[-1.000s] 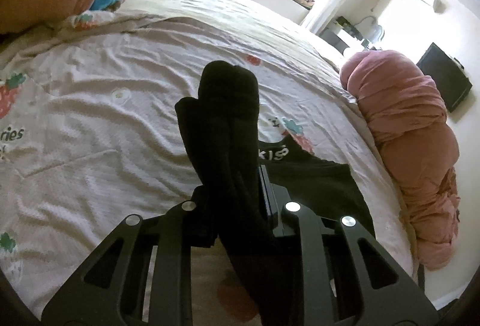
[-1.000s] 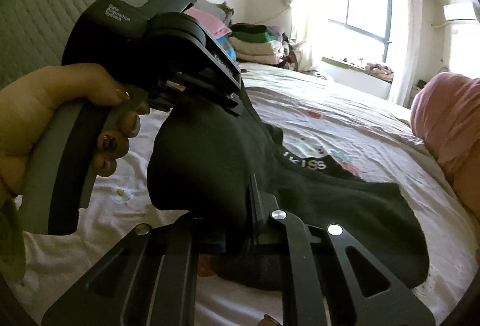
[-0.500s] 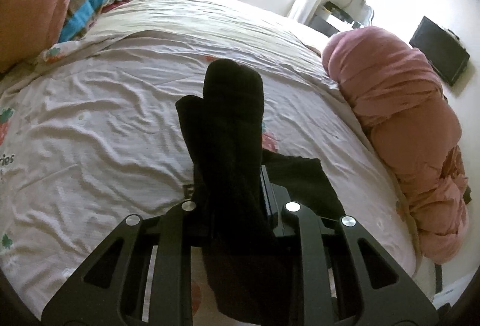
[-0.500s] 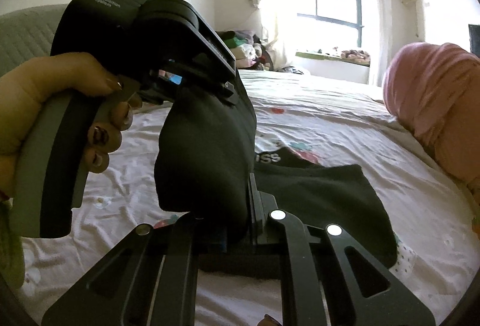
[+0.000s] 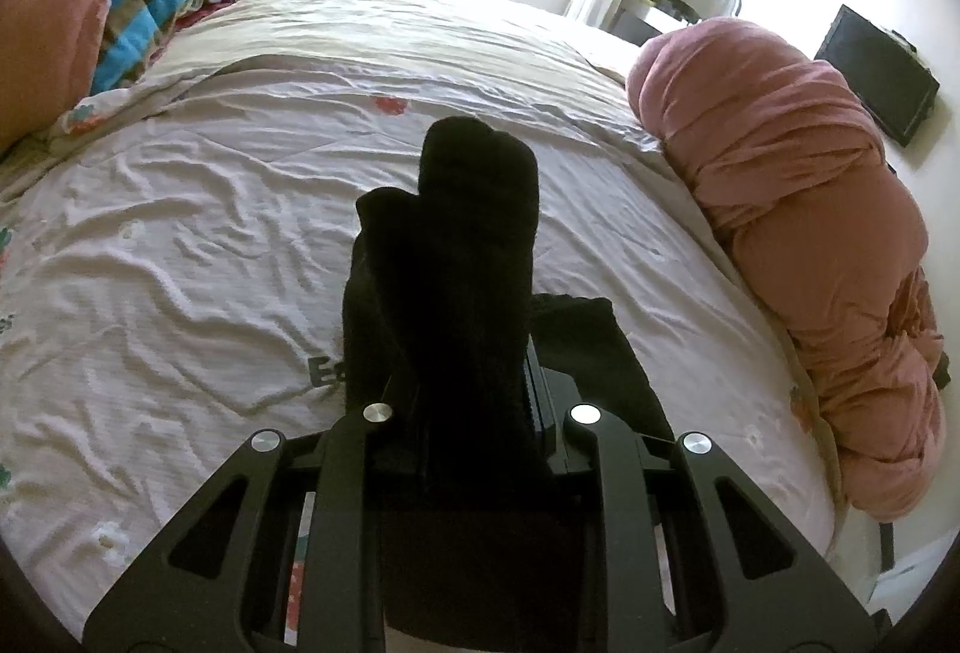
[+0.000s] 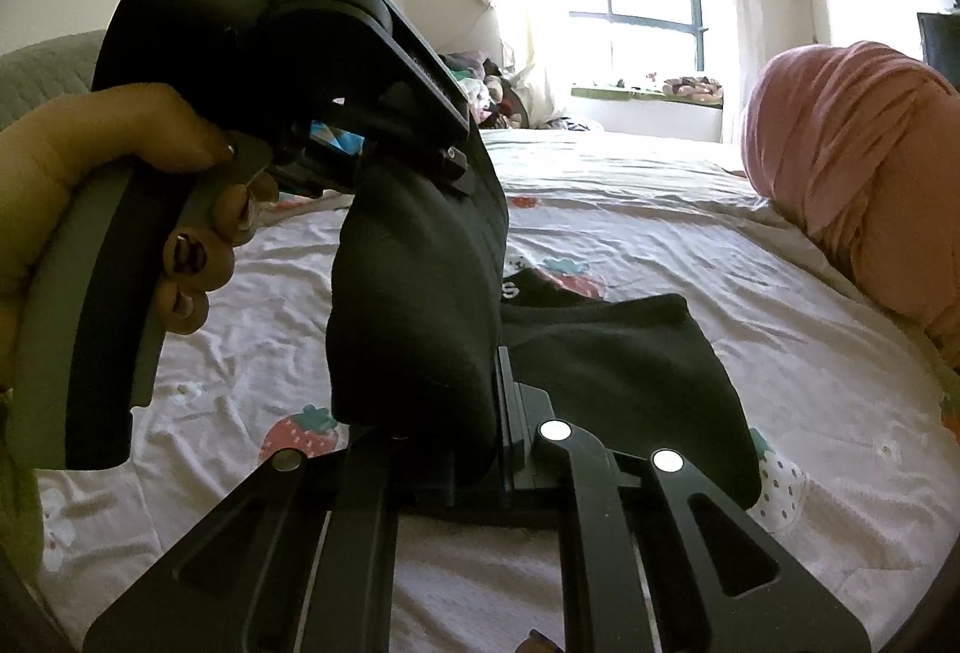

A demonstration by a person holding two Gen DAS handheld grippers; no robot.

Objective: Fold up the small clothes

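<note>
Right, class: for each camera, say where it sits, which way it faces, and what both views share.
Left wrist: on the left gripper, facing down the bed toward the window; only its jaws show, shut on the black garment.
Right wrist: on the right gripper, facing leftward; the left hand shows.
Shared: garment, bed, pink bundle.

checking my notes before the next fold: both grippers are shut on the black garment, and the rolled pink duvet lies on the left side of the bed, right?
Not quite. The left gripper and right gripper are both shut on the black garment, but the rolled pink duvet lies along the right side of the bed, not the left. The left wrist view shows this most clearly.
</note>
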